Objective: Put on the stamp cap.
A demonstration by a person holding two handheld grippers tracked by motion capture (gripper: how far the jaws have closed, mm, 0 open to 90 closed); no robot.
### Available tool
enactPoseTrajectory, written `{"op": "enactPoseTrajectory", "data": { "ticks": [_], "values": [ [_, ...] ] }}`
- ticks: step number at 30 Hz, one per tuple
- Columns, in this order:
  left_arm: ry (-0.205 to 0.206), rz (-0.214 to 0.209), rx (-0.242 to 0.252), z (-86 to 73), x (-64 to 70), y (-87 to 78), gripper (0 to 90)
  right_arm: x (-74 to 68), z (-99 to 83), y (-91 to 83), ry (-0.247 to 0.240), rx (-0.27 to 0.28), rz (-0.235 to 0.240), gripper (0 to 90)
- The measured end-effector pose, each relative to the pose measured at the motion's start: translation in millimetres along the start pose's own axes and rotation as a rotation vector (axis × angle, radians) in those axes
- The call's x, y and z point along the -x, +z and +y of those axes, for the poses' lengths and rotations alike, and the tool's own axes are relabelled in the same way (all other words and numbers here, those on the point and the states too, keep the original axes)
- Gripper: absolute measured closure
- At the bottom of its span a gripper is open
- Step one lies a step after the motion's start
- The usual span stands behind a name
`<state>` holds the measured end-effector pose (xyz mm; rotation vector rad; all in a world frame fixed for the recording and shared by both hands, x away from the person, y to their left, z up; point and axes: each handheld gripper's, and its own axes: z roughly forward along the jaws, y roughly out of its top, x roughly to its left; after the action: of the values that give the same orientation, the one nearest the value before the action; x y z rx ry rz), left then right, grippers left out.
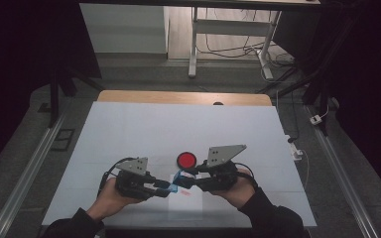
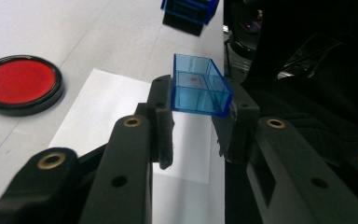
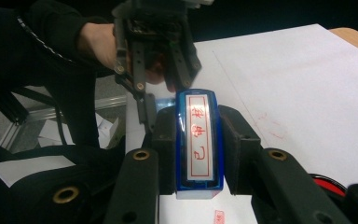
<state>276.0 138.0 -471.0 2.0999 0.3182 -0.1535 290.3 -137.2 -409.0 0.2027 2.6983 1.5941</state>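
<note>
My left gripper (image 1: 166,187) (image 2: 199,93) is shut on a clear blue stamp cap (image 2: 197,86) and holds it above a white sheet of paper (image 2: 102,107). My right gripper (image 1: 191,181) (image 3: 197,119) is shut on a blue stamp (image 3: 198,140), whose white face with red characters is turned up toward the camera. In the high view the stamp (image 1: 181,177) and the cap (image 1: 169,186) are close together over the paper (image 1: 178,202). A round red ink pad (image 1: 186,159) (image 2: 21,84) lies just beyond them.
The white-covered table (image 1: 129,129) stretches wide to the back and both sides. A red stamp print (image 1: 186,194) (image 3: 270,128) marks the paper. Beyond the table's wooden far edge (image 1: 183,97) stand desk legs and floor cables.
</note>
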Motion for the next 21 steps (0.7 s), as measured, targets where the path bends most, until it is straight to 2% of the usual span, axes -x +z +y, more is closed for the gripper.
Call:
{"op": "enactPoseTrajectory", "data": {
  "ticks": [11, 21],
  "values": [
    [0.036, -0.07, -0.005, 12.2, -7.7, 16.5, 69.0, -3.1, 0.0, 3.7, -0.018, 0.002, 0.019, 70.2],
    [0.037, -0.107, 0.015, 12.1, -11.0, 16.6, 69.2, -3.6, 0.6, 2.9, -0.022, 0.003, 0.033, 70.3]
  ]
}}
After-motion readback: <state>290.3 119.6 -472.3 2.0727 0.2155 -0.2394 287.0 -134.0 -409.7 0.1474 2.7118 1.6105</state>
